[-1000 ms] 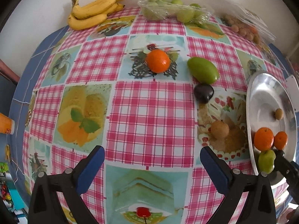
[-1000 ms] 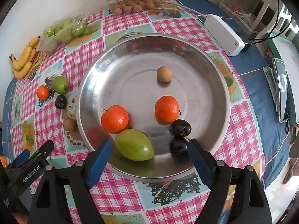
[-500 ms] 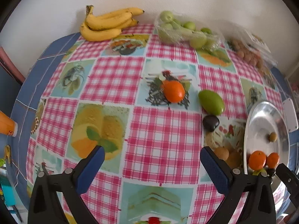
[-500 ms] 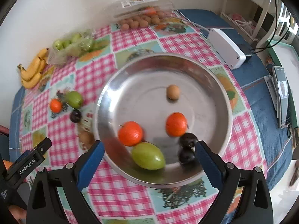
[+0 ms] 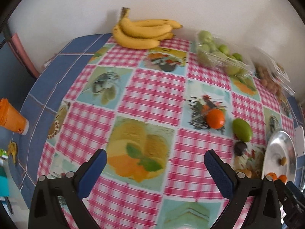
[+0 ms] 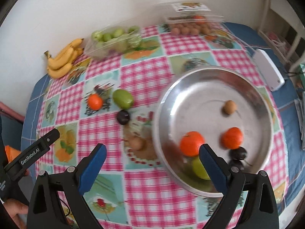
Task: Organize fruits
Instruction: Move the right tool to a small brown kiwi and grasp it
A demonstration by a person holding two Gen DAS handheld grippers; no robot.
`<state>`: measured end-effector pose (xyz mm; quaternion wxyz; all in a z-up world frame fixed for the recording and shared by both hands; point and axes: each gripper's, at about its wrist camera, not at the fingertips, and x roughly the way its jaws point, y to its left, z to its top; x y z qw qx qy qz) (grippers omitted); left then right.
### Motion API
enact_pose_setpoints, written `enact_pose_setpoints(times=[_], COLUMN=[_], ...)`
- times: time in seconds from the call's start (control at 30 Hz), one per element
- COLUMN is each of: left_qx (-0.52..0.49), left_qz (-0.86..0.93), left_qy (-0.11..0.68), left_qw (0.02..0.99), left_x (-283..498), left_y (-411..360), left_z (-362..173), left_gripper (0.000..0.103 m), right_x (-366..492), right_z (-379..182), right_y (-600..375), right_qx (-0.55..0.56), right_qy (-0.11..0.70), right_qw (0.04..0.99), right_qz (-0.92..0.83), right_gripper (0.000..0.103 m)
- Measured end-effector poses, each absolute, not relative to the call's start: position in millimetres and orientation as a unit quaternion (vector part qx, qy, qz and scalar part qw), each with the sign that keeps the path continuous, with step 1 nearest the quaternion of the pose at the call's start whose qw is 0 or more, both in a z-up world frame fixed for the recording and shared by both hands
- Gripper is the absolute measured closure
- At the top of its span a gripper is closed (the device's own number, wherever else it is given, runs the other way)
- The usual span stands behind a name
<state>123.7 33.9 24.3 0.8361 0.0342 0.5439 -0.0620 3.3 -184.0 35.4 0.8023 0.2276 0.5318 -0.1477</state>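
Both pairs of tongs released and empty above the desk: left tongs spread wide over the checked cloth, nothing between the blue pads; right tongs equally wide, jaws having just been opening, nothing between them either, hanging over the near rim of the metal bowl. Inside the bowl: a small brown fruit toward the far side, two oranges side by side nearer the front, two dark plums touching each other by the right-hand orange, and a green mango at the near rim, partly hidden behind the right blue pad. Outside the bowl, on the cloth beside its left rim: a loose orange, a second green mango just beside it, a dark plum just in front of that mango, and a brown fruit close to the bowl's rim. Along the far edge of the desk, against the wall: a bunch of bananas at the left corner, a clear pack of small green fruit next along, and a clear box of small brown fruit toward the right. Heavy motion blur over both views.
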Motion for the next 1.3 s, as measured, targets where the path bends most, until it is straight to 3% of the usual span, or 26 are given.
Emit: enact_pose_setpoints(times=[0.27,0.97,1.0,1.1,1.2,1.3], left_qx=[0.026,0.091,0.091,0.089,0.091,0.092], left_qz=[-0.037,-0.072,-0.072,-0.073,-0.075,-0.077], left_qy=[0.543,0.583,0.584,0.586,0.588,0.59], left_qw=[0.838,0.804,0.804,0.802,0.8,0.798], left_x=[133,132,132,134,134,134], left_y=[54,4,4,4,3,0], left_z=[21,-9,-10,-12,-15,-17], left_gripper=[0.0,0.0,0.0,0.0,0.0,0.0], right_x=[30,49,49,51,53,56], right_z=[27,0,0,0,-4,-7], right_y=[-150,-143,-144,-145,-145,-146], right_qx=[0.208,0.192,0.192,0.186,0.178,0.17], right_qy=[0.547,0.58,0.58,0.582,0.586,0.591], right_qw=[0.805,0.788,0.788,0.787,0.785,0.782], right_qz=[-0.098,-0.076,-0.077,-0.085,-0.094,-0.101], right_gripper=[0.006,0.006,0.008,0.027,0.032,0.051])
